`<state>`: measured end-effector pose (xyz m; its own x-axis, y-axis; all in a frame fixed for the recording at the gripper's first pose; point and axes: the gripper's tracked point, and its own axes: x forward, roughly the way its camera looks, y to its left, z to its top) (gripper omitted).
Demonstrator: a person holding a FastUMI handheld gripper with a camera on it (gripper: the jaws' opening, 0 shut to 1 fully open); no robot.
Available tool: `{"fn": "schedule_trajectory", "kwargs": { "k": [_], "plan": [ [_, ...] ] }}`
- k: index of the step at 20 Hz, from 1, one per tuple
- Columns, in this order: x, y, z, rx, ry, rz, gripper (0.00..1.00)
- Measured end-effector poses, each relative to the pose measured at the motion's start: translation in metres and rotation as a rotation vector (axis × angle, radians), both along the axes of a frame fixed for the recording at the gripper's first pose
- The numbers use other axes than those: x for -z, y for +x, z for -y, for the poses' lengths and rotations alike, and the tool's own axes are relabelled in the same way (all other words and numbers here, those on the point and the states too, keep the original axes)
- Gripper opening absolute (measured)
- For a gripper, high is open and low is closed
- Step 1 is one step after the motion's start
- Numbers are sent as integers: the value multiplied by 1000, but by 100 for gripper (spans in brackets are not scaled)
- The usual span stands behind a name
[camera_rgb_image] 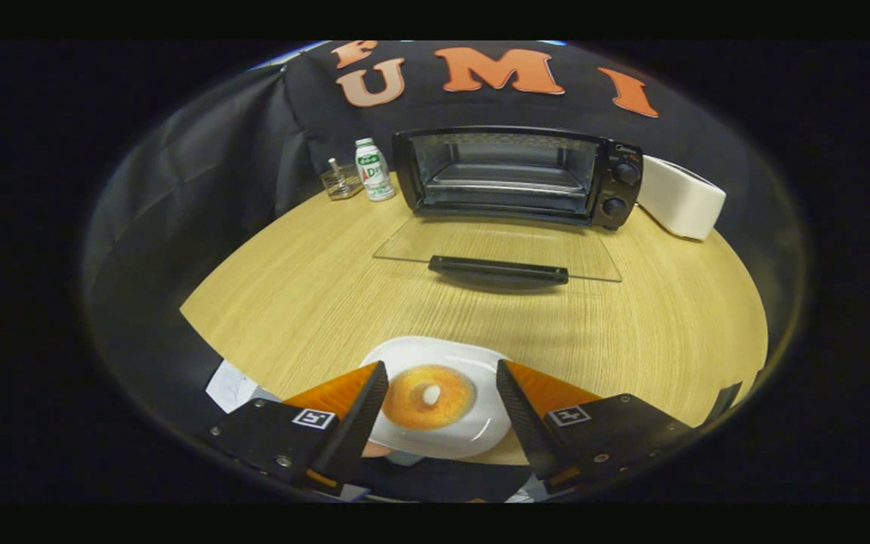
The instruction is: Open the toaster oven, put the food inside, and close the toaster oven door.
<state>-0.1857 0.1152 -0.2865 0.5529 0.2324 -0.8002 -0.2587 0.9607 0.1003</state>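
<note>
A black toaster oven (518, 175) stands at the back of the round wooden table (314, 279). Its glass door (497, 249) is folded down flat onto the table, black handle (498, 270) toward me, and the rack inside is bare. Near the table's front edge lies a white plate (473, 363) with an orange ring-shaped bun (429, 397) on it. My gripper (442, 397) hovers open over the plate, one finger on each side of the bun, neither touching it as far as I can tell.
Left of the oven stand a small white bottle with a green label (373, 169) and a little clear glass holder (342, 181). A white appliance (680, 198) sits to the oven's right. White paper (232, 385) lies below the table's front left edge.
</note>
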Motion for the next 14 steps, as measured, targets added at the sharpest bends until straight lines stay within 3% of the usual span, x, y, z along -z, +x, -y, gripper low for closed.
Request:
{"fn": "schedule_trajectory", "kwargs": {
  "k": [3,9,11,14],
  "plan": [
    [16,-8,-2,-46,-53,21,88],
    [33,-18,-14,-44,9,-10,89],
    [30,-12,-12,-21,10,3,82],
    [26,-7,-11,14,44,10,52]
  ]
}}
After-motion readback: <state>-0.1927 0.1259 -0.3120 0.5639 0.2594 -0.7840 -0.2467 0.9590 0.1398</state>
